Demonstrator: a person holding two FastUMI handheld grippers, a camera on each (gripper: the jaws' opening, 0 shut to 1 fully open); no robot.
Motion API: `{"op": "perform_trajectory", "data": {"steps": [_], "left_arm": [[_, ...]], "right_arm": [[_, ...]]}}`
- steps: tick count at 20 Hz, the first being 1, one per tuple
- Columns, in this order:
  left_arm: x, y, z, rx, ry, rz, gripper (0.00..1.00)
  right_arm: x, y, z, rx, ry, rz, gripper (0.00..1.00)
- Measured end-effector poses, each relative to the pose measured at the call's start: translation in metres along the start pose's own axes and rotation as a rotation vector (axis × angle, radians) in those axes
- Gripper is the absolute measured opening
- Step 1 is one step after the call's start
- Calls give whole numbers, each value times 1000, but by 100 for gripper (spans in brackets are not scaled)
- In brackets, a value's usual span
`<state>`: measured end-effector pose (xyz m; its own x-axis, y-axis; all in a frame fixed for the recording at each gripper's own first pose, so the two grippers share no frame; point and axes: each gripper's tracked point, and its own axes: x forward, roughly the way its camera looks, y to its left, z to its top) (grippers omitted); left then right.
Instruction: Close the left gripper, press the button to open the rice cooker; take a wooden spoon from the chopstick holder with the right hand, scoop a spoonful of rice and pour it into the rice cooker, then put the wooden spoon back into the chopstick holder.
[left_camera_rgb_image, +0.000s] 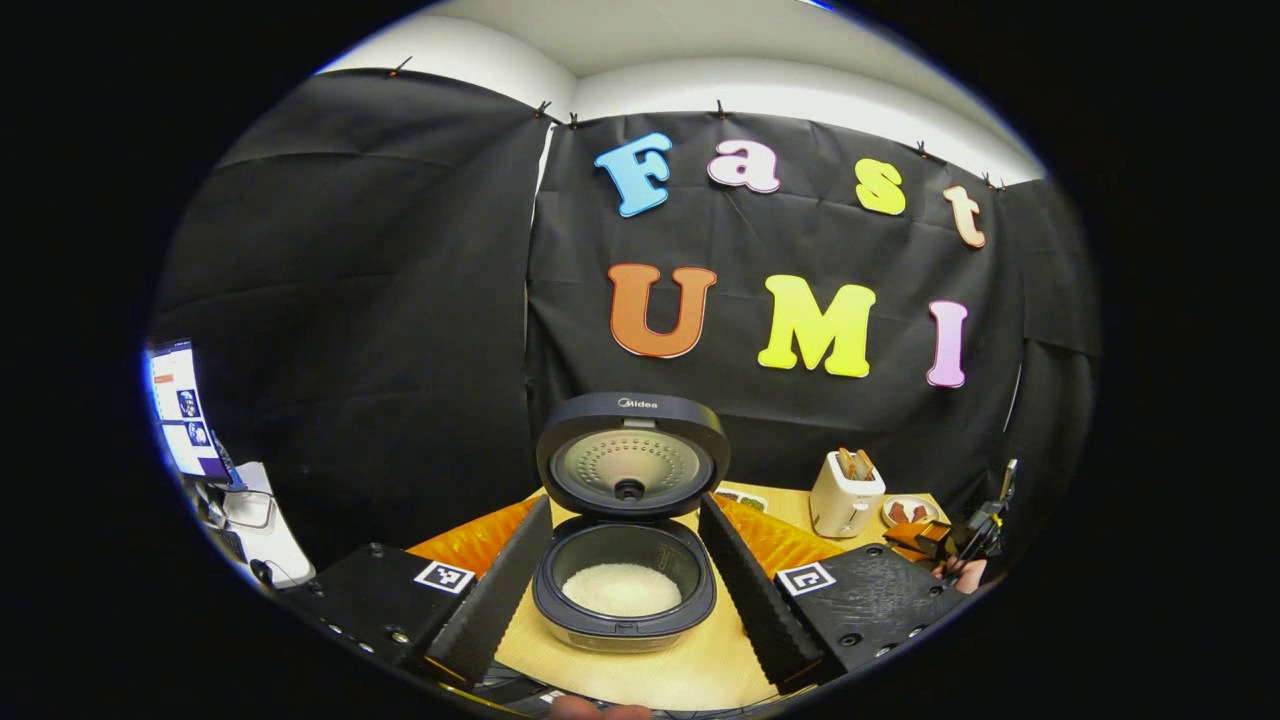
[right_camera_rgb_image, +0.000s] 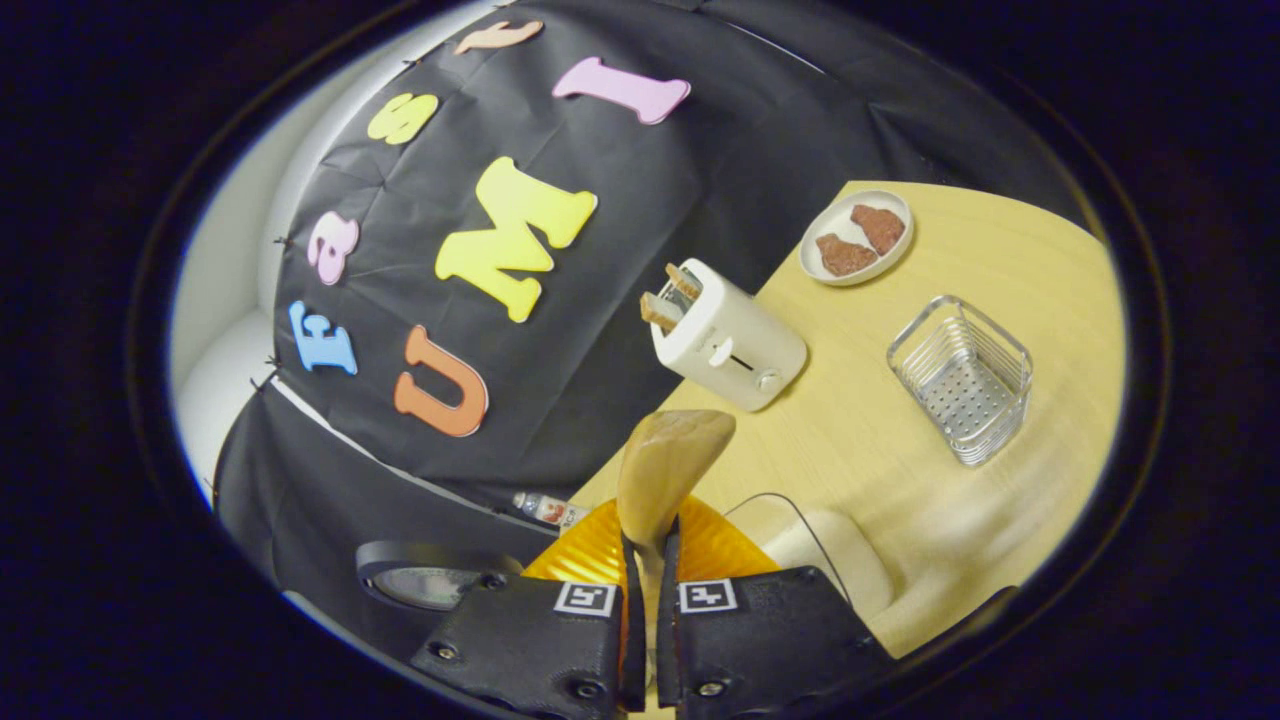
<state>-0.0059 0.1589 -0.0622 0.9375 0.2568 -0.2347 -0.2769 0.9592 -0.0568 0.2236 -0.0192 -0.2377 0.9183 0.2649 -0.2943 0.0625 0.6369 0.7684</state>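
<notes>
Wooden spoon held over the table, rice cooker open

Rice cooker, dark and round (left_camera_rgb_image: 625, 590), stands open in the left gripper view with its lid (left_camera_rgb_image: 632, 455) tipped upright and white rice (left_camera_rgb_image: 622, 588) lying in the inner pot. The left gripper (left_camera_rgb_image: 622, 585) frames it with its 2 fingers spread wide, 1 on each side of the pot and touching nothing. Further right on the pale wooden table (left_camera_rgb_image: 640, 670) stands a white toaster (left_camera_rgb_image: 845, 495) with slices in its slots.

In the right gripper view, the right gripper (right_camera_rgb_image: 648, 560) has its jaws drawn in narrow on the handle of the light wooden spoon (right_camera_rgb_image: 665, 465), whose bowl stands up and away from the fingers. I cannot tell whether any rice sits in the bowl. To the right lie a small white plate with 2 brown pieces (right_camera_rgb_image: 855, 237) and the wire-mesh chopstick holder (right_camera_rgb_image: 960, 378) — square, shiny and empty.

Judging by the empty holder and the view tilted well over, the spoon is either tipping rice out or heading home. To do it well, keep the squeeze firm so the handle cannot swivel, then lower the spoon handle-first into the holder — loosen only once it rests against the wire.
</notes>
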Motion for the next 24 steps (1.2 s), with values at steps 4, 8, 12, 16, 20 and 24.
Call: {"op": "perform_trajectory", "data": {"steps": [4, 8, 12, 16, 20, 24], "left_arm": [[-6, 9, -5, -13, 7, 24, 95], [-12, 27, -5, -30, 5, 50, 95], [-19, 48, -9, -48, 13, 70, 94], [-22, 69, -14, -76, 27, 92, 95], [-27, 86, -16, -83, 27, 111, 95], [-29, 102, -23, -79, 27, 132, 95]], "right_arm": [[-9, 62, 3, -63, 6, 72, 10], [6, 137, -27, -114, 72, 166, 10], [28, 193, -76, -137, 153, 243, 13], [48, 220, -133, -162, 231, 266, 10], [61, 233, -181, -284, 278, 252, 10], [70, 234, -210, -477, 266, 229, 10]]}}
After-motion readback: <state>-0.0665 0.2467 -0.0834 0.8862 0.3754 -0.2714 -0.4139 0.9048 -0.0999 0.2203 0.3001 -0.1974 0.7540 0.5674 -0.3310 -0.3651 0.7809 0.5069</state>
